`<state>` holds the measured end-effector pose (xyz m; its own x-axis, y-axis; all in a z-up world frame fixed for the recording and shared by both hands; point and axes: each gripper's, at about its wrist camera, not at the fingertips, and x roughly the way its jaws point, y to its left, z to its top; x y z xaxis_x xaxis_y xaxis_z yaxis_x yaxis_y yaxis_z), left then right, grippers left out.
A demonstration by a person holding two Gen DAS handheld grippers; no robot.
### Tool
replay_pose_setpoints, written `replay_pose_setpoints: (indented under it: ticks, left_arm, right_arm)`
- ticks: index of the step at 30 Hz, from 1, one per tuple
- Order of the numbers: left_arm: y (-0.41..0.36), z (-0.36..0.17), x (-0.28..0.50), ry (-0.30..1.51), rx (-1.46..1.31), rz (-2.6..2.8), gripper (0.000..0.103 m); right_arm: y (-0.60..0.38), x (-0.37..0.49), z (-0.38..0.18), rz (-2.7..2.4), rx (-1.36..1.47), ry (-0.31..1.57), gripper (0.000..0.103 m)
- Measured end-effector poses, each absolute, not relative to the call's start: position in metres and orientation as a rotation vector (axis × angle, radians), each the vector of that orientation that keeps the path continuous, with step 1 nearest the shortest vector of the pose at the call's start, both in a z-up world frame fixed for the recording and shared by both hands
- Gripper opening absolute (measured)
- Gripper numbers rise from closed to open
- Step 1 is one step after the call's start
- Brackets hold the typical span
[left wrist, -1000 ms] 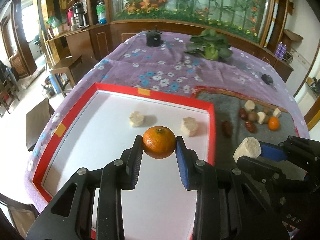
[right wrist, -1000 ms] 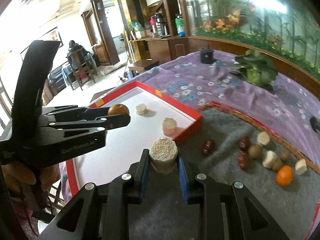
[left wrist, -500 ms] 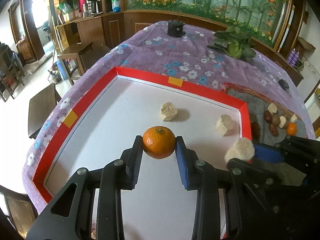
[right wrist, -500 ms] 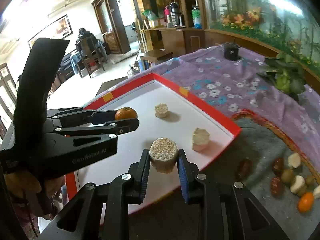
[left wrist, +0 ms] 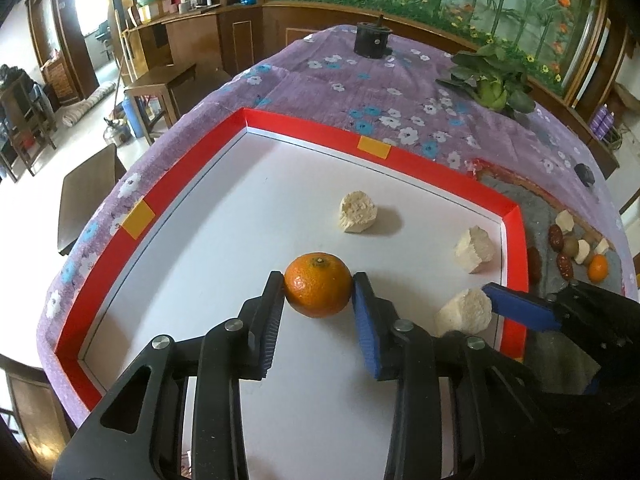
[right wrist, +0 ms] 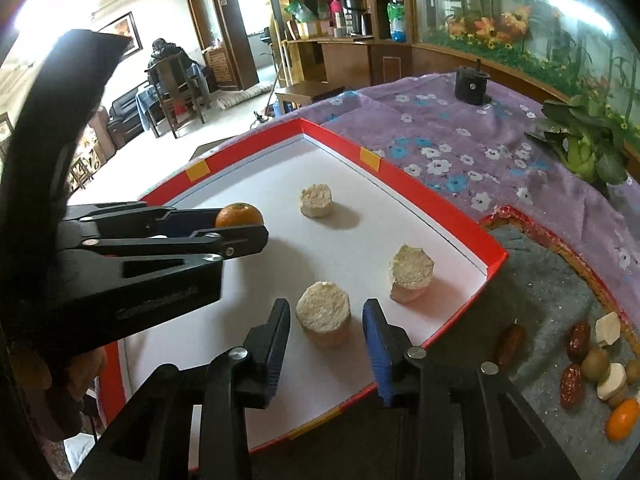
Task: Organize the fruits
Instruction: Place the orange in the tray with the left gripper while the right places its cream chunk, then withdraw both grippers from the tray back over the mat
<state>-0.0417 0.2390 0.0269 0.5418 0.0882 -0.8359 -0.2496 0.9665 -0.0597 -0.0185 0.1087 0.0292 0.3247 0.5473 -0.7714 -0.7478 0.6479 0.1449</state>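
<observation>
The left tongs (left wrist: pixel 318 294) pinch the mandarin (left wrist: pixel 318 290) over the red-rimmed tray (left wrist: pixel 304 126), seemingly for sorting, while the right tongs (right wrist: pixel 326 320) stand apart around a pale chunk (right wrist: pixel 323 312).

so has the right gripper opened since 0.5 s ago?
Yes. The right gripper now stands open, gaps either side of the pale chunk resting on the red tray.
</observation>
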Motion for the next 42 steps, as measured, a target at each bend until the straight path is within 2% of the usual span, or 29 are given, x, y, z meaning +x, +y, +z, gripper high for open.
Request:
replay_pose_setpoints:
  ticks: [1, 3, 4, 23, 42]
  left_arm:
    - [0.238, 0.028, -0.042, 0.975, -0.176, 0.204, 0.05]
    - [0.237, 0.033, -0.045, 0.949, -0.174, 0.211, 0.062]
    - [0.237, 0.036, -0.047, 0.938, -0.174, 0.215, 0.063]
    - [0.165, 0.066, -0.056, 0.848, -0.065, 0.173, 0.063]
    - [0.054, 0.055, -0.039, 0.874, 0.013, 0.021, 0.063]
  right_arm:
    - [0.106, -0.02, 0.031, 0.861, -0.25, 0.895, 0.037]
    - [0.102, -0.021, 0.034, 0.855, -0.241, 0.888, 0.037]
    - [0.098, -0.023, 0.037, 0.855, -0.232, 0.882, 0.038]
    - [0.018, -0.032, 0.055, 0.697, -0.141, 0.85, 0.042]
    - [-0.099, -0.038, 0.049, 0.501, -0.05, 0.868, 0.043]
